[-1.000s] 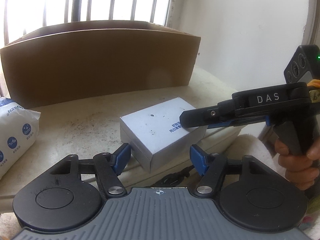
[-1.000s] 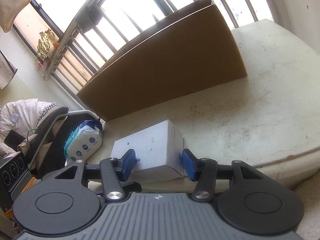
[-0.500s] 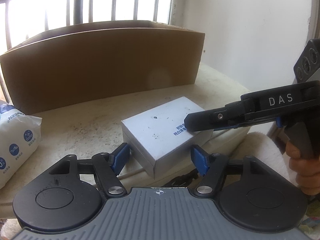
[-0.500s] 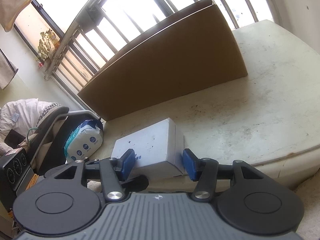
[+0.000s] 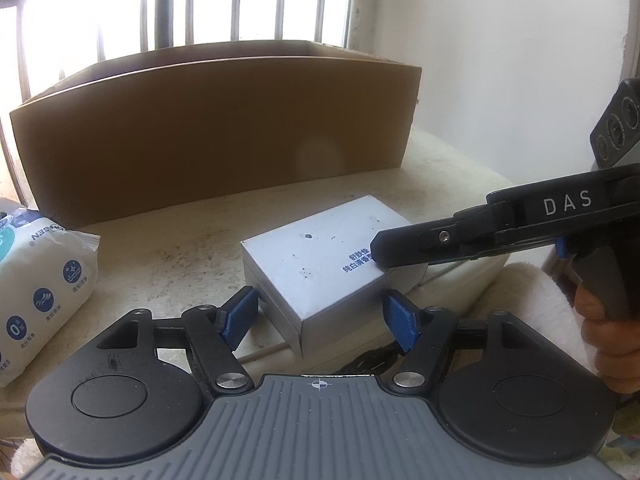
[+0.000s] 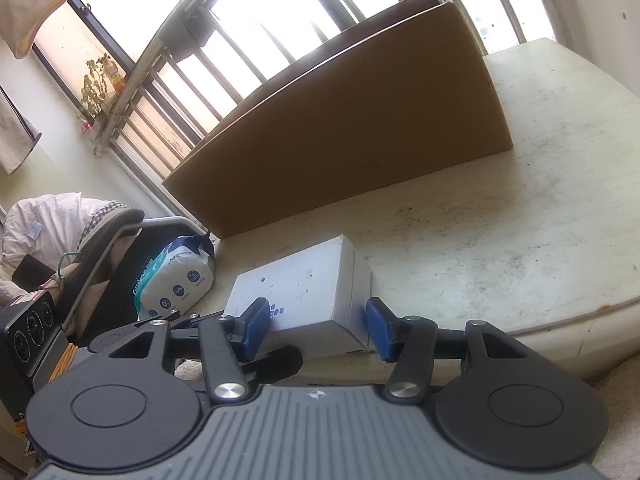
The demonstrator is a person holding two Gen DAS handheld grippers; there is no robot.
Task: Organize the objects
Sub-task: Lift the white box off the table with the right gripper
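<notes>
the white box [image 5: 320, 264] lies flat on the stained tabletop [image 6: 500, 248], in front of the tall cardboard carton [image 5: 216, 132] and close to the table's near edge. it is straddled by the right gripper [image 6: 316, 326], whose blue pads [image 6: 256, 320] stand released on either side of the box's near end; whether either pad touches the cardboard cannot be told. in the left wrist view the right gripper's upper finger is seen lying over the box's printed top.

the step in hand is judged to be the grasp of the box. it would be done best if the pads were pushed further along the short sides before being closed, so that the box is held near its middle and does not swing when lifted.

the left gripper [image 5: 320, 322] is also spread, empty, just short of the box's near corner. it should be kept back, since both tools crowd the same end.

the carton's wall stands high behind the box, so a clear lift would be needed before anything is carried over its rim. a wipes pack [image 5: 40, 292] lies left of the box, apart from it. open tabletop is seen to the right of the box.
</notes>
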